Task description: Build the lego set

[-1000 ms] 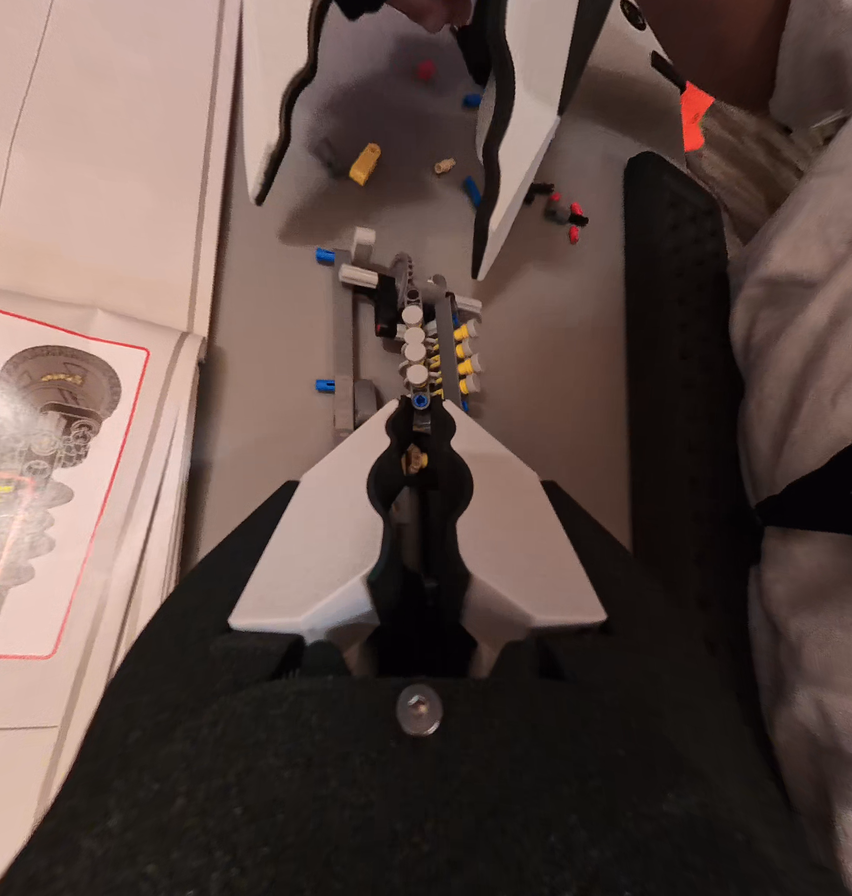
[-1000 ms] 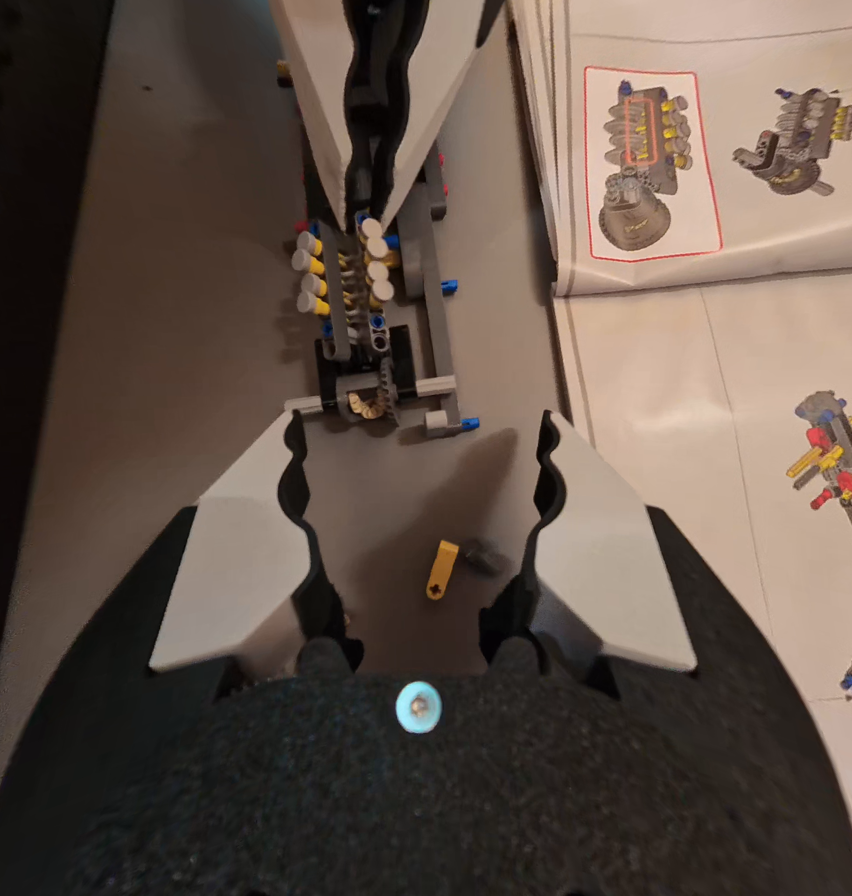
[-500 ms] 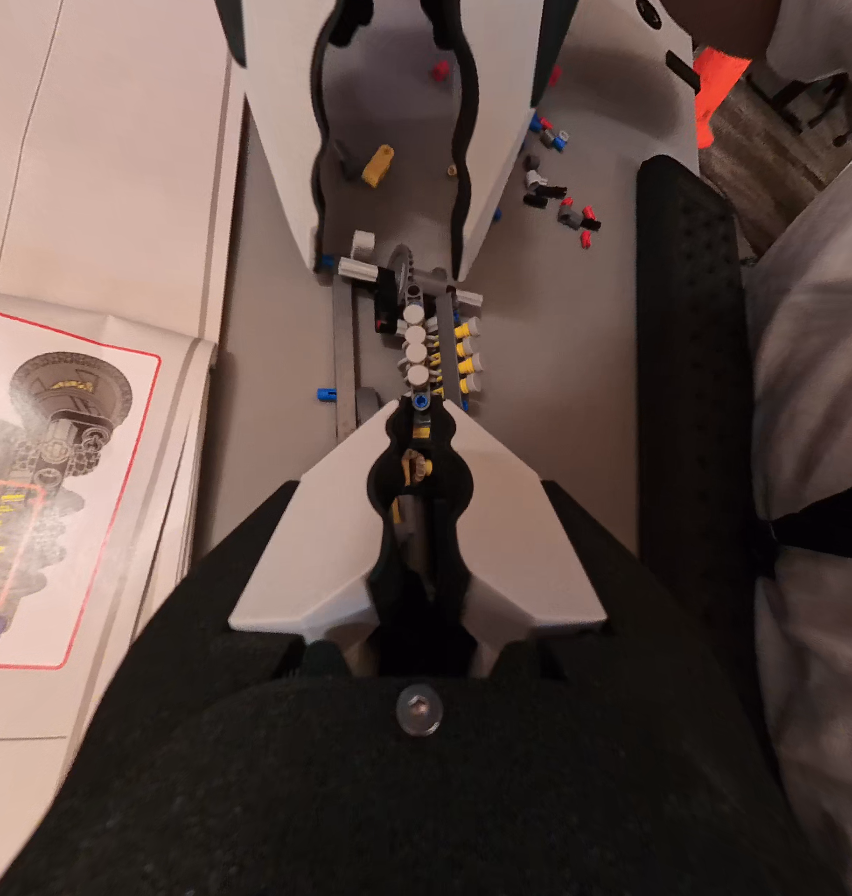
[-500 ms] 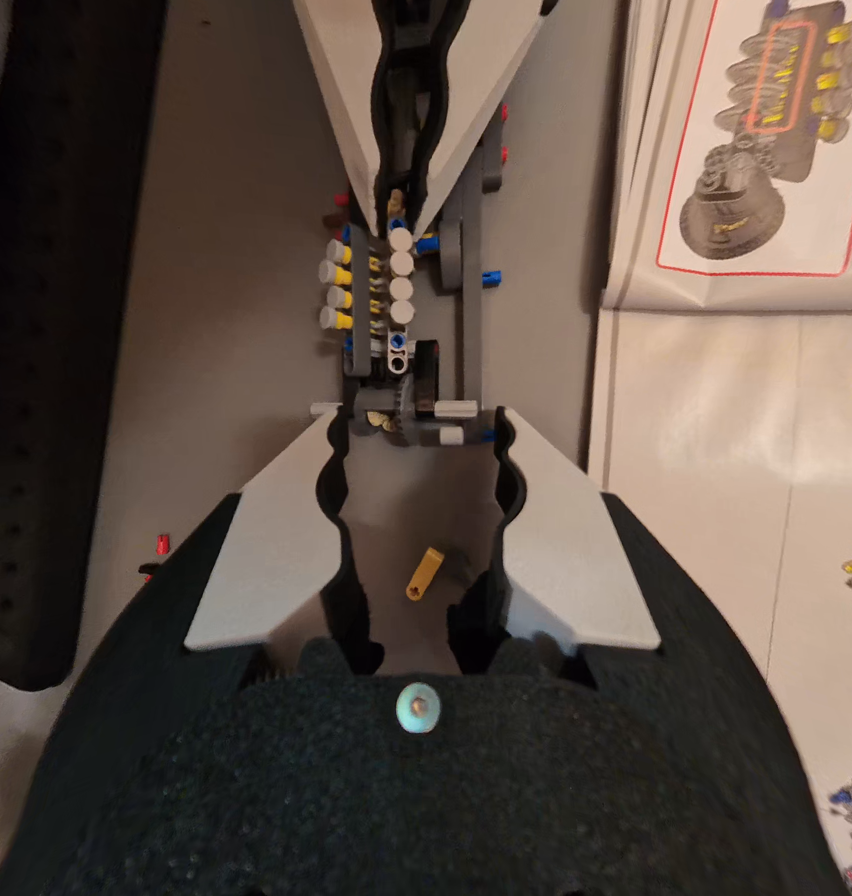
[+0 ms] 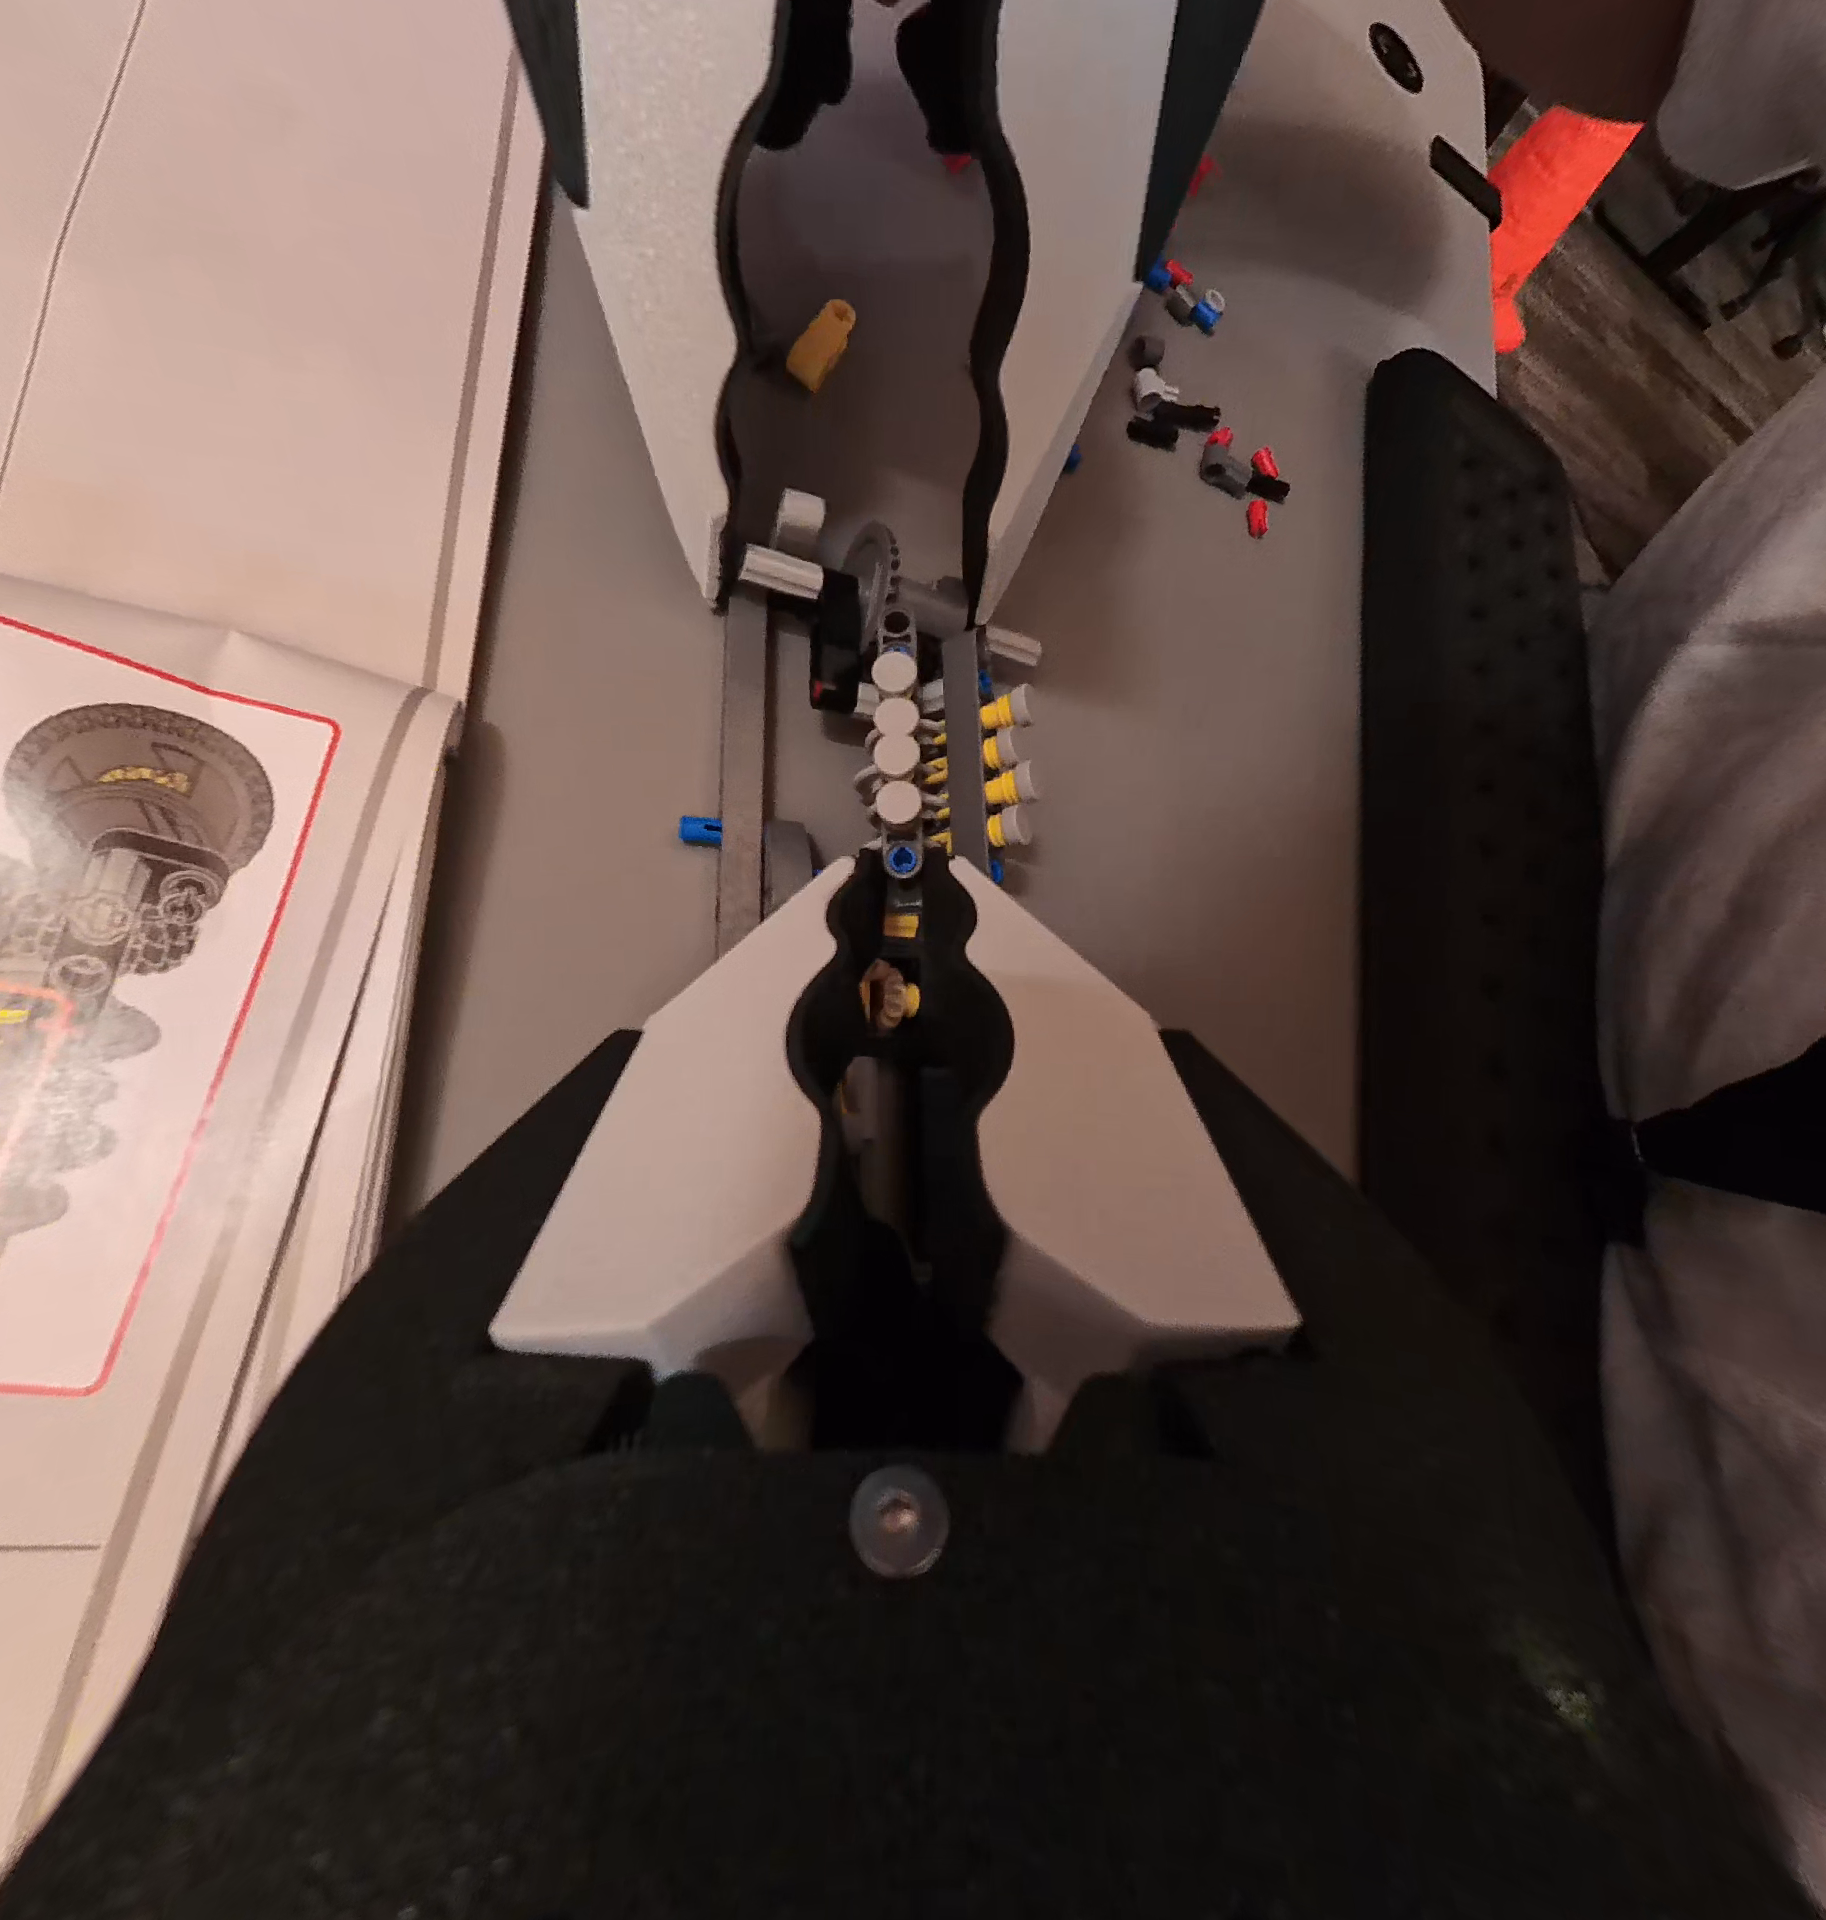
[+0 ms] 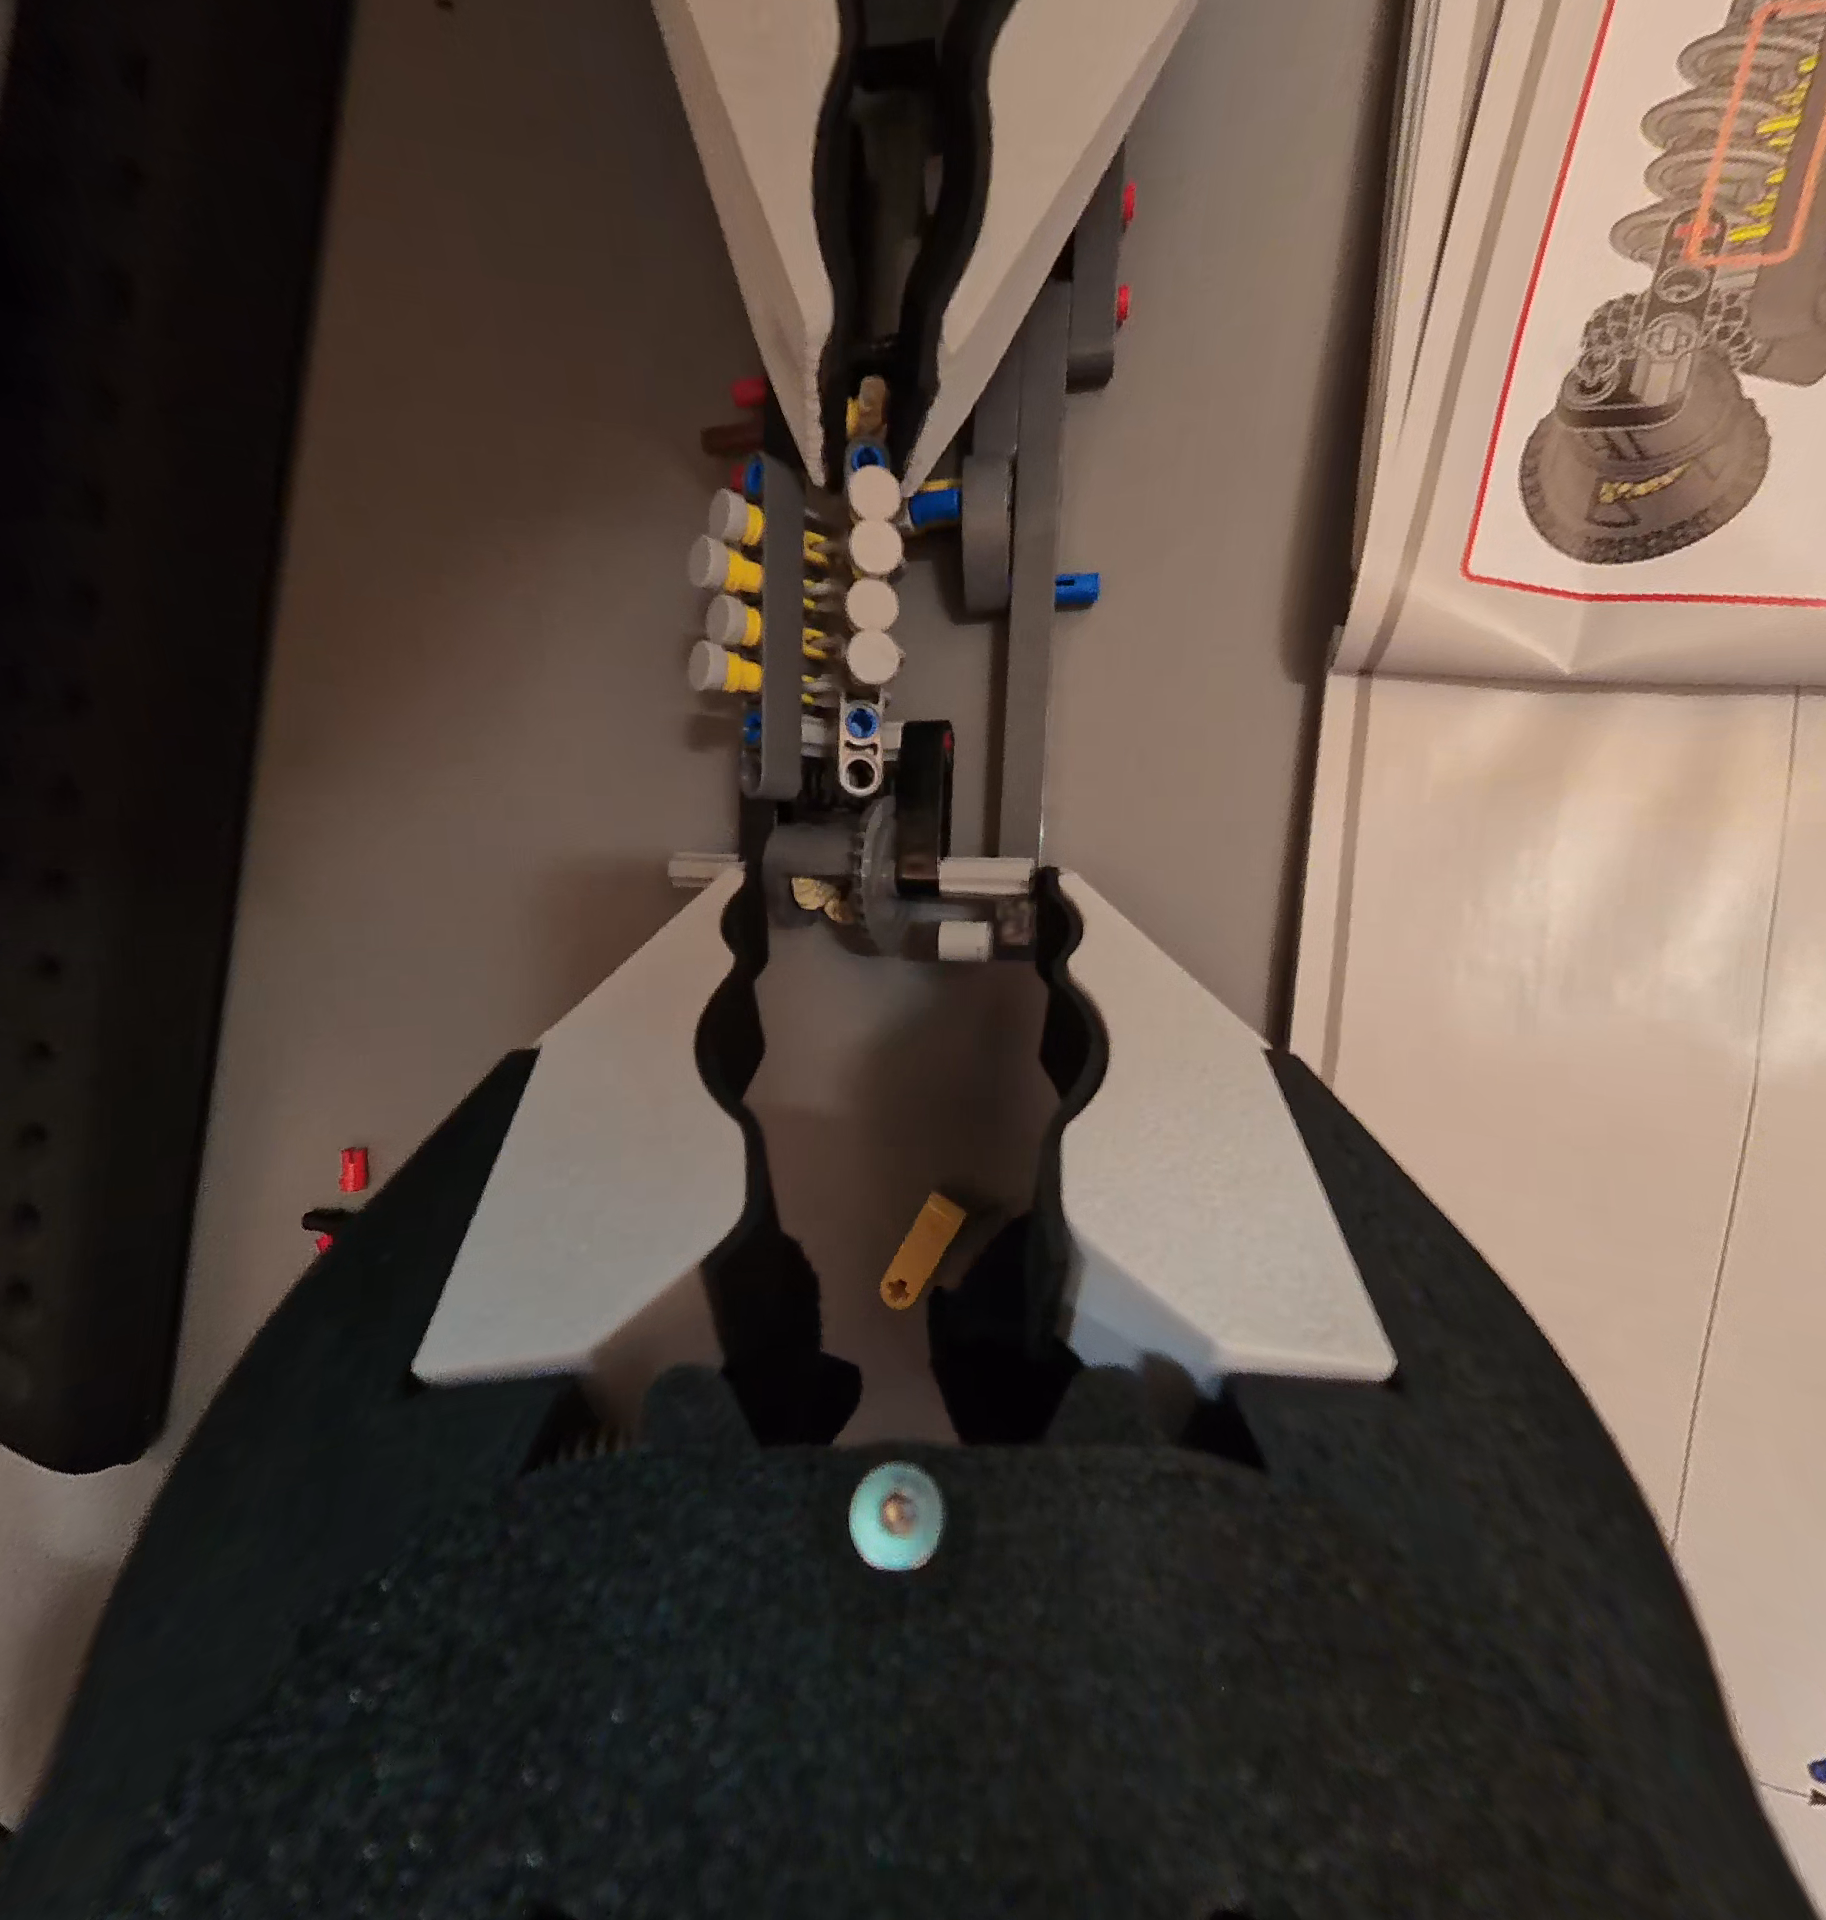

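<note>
The lego engine assembly (image 5: 896,750) lies on the grey table: a grey frame with white cylinder caps and yellow pistons. It also shows in the right wrist view (image 6: 871,603). My left gripper (image 5: 901,864) is shut on its near end, with a tan gear and a yellow part between the fingers; it shows far off in the right wrist view (image 6: 867,457). My right gripper (image 6: 893,891) is open, its fingertips flanking the gear end of the assembly; it also shows at the top of the left wrist view (image 5: 849,592). A loose yellow piece (image 6: 924,1259) lies on the table between the right fingers.
The open instruction booklet (image 5: 109,935) lies beside the assembly and also shows in the right wrist view (image 6: 1667,312). A black perforated pad (image 5: 1470,727) runs along the other side. Several small red, blue, black and grey pieces (image 5: 1200,416) lie scattered near it. My right fingertips sit around 7 centimeters from my left ones. My right gripper is the nearer one to the loose yellow piece (image 6: 924,1259): about 7 centimeters, against 15 centimeters. Seen from the left wrist view (image 5: 821,323) as well.
My right gripper has moved toward the assembly and its open fingers have narrowed, so the tips now sit at the gear end. My left gripper has kept its hold.
</note>
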The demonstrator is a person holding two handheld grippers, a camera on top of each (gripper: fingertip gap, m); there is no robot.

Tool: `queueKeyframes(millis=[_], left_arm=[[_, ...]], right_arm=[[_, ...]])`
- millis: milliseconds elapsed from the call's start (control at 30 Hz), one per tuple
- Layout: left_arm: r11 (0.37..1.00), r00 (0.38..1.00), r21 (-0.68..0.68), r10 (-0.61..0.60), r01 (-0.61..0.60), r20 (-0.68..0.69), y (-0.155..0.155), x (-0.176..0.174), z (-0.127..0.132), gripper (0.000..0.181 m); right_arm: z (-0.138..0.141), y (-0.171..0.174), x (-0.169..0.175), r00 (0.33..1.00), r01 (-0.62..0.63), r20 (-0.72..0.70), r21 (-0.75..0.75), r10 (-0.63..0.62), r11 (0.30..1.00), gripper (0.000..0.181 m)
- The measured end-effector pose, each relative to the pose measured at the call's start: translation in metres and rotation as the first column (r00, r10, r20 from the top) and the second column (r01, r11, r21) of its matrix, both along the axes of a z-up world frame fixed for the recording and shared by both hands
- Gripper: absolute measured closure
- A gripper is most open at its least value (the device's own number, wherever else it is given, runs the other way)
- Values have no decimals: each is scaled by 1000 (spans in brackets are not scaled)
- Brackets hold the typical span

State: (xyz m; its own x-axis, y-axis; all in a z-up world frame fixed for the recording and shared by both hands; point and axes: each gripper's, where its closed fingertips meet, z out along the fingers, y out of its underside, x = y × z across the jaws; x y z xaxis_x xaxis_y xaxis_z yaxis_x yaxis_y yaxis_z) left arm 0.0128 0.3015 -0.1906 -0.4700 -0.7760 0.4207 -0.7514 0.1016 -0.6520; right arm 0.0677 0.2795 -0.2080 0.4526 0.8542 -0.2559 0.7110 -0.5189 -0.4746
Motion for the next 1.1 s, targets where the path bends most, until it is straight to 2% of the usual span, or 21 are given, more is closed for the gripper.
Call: queueKeyframes(millis=[233,567,1100], left_arm=[[1000,1000,9,-5,4,14,-2,-3,-1,176],[998,1000,-57,12,-12,-11,1,-1,0,176],[993,1000,-117,25,-27,-18,1,-1,4,176]], right_arm=[[2,2,1,999,-15,51,61,12,998,131],[0,1,-1,1000,10,-29,40,-9,999,130],[1,-1,1,1000,15,-22,37,-14,999,131]])
